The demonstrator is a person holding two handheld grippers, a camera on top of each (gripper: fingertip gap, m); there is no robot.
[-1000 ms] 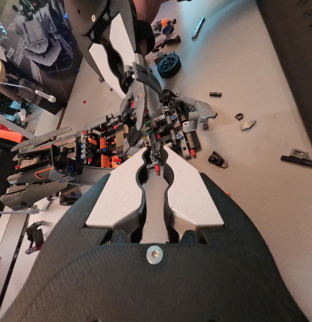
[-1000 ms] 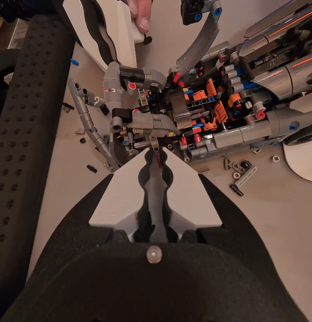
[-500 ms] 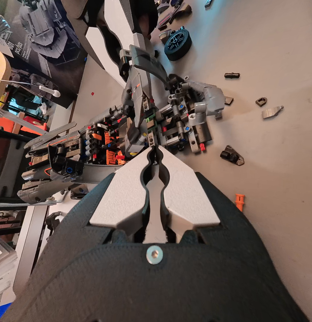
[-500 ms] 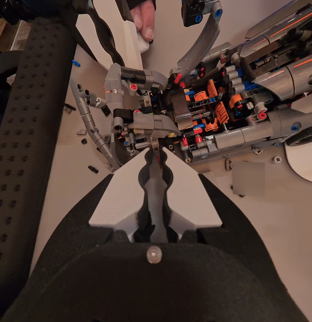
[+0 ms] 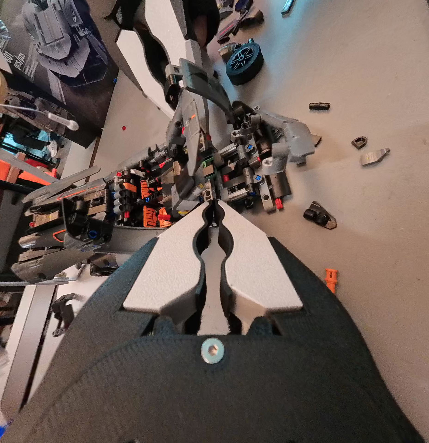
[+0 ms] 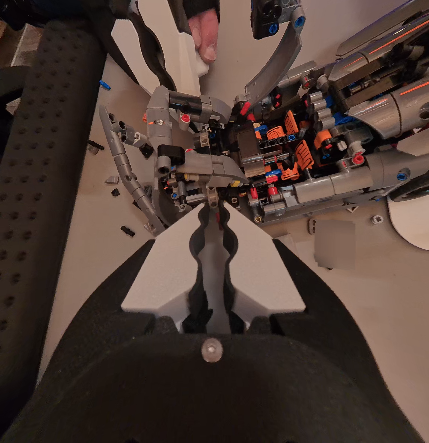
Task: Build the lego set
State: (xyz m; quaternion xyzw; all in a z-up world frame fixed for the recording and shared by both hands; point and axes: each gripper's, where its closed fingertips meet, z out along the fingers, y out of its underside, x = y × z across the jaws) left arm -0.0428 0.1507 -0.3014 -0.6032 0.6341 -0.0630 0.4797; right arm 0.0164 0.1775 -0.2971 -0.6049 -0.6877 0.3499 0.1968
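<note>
The half-built grey lego car (image 5: pixel 160 191) lies on the table (image 5: pixel 352 215) across the frame's centre and left. The left gripper (image 5: pixel 213 203) is clenched at the car's edge. The right gripper (image 6: pixel 214 211) pinches a small red pin (image 6: pixel 217 217). A loose wheel (image 5: pixel 244 61) sits top centre.

Colours: grey-and-black build on a pale beige bench

Lego model (image 5: pixel 196 172): grey panels, black frame, orange grilles, red and blue pins. Wheel (image 5: pixel 244 61) black with dark spokes. Loose peg (image 5: pixel 331 279) orange. Both tools (image 6: pixel 212 212) (image 5: pixel 213 203): white fingers, black textured bodies. Bench (image 5: pixel 352 72) plain beige.
</note>
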